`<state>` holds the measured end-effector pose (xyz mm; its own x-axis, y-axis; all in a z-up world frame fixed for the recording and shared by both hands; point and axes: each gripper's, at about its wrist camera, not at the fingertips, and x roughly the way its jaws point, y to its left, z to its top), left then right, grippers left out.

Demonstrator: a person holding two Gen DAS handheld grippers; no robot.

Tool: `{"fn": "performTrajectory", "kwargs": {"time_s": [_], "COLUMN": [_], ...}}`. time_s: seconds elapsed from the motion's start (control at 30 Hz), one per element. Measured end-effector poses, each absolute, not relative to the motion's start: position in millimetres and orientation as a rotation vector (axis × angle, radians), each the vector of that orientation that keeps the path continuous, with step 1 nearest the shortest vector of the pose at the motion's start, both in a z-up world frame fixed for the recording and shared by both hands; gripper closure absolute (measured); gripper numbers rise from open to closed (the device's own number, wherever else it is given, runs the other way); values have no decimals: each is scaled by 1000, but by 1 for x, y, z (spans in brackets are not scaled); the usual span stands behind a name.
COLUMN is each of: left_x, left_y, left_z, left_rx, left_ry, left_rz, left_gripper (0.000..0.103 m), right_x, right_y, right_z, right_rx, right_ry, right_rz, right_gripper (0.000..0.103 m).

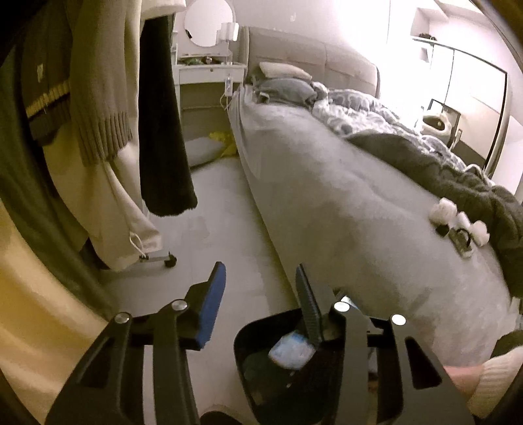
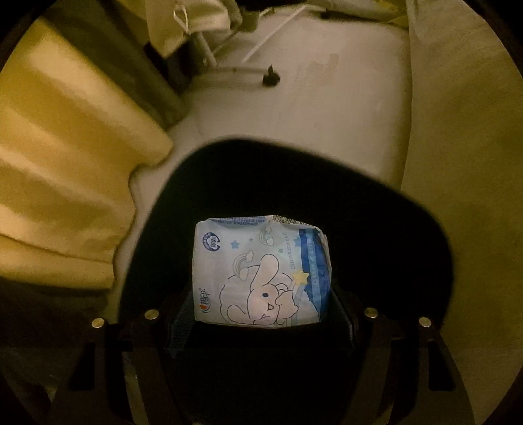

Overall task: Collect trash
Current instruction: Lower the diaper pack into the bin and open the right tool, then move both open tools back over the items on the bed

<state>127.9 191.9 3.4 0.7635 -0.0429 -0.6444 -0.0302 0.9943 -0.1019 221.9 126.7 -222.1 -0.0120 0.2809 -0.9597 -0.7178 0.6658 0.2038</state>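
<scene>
A black trash bin point(image 1: 261, 363) stands on the floor beside the bed. My left gripper point(image 1: 260, 287) is open and empty above the bin's rim, its blue-padded fingers point(image 1: 214, 294) spread wide. In the right wrist view my right gripper point(image 2: 261, 307) is shut on a light blue tissue pack point(image 2: 261, 271) printed with a cartoon rabbit, held over the dark mouth of the bin point(image 2: 359, 209). The same pack shows inside the bin opening in the left wrist view point(image 1: 291, 351). White crumpled tissues point(image 1: 444, 209) and small dark items point(image 1: 461, 240) lie on the bed.
A grey bed point(image 1: 343, 202) with rumpled covers fills the right side. Clothes point(image 1: 98, 98) hang on a wheeled rack at the left. A white dressing table with a round mirror point(image 1: 209, 23) stands at the back. A yellow curtain point(image 2: 65, 157) hangs left of the bin.
</scene>
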Motion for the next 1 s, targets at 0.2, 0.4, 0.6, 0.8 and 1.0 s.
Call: {"fn": "performTrajectory", "kwargs": {"time_s": [0.2, 0.4, 0.6, 0.8, 1.0], "left_x": [123, 124, 129, 137, 147], "left_y": [190, 185, 174, 159, 146], "left_z": [24, 37, 51, 63, 76], "left_rx": [-95, -100, -108, -93, -105], "left_ry": [647, 617, 598, 575, 553], "left_rz": [-11, -27, -41, -44, -57], "left_gripper": [57, 57, 57, 57, 52], "right_x": [210, 202, 203, 209, 214], "right_y": [127, 129, 129, 124, 113], "right_z": [-253, -259, -238, -197, -143], "right_rx": [-486, -538, -525, -467, -416], "right_ry": [1424, 1435, 1395, 1303, 1165], "right_rz": [805, 805, 814, 842, 863], "right_gripper": [31, 16, 10, 10, 10]}}
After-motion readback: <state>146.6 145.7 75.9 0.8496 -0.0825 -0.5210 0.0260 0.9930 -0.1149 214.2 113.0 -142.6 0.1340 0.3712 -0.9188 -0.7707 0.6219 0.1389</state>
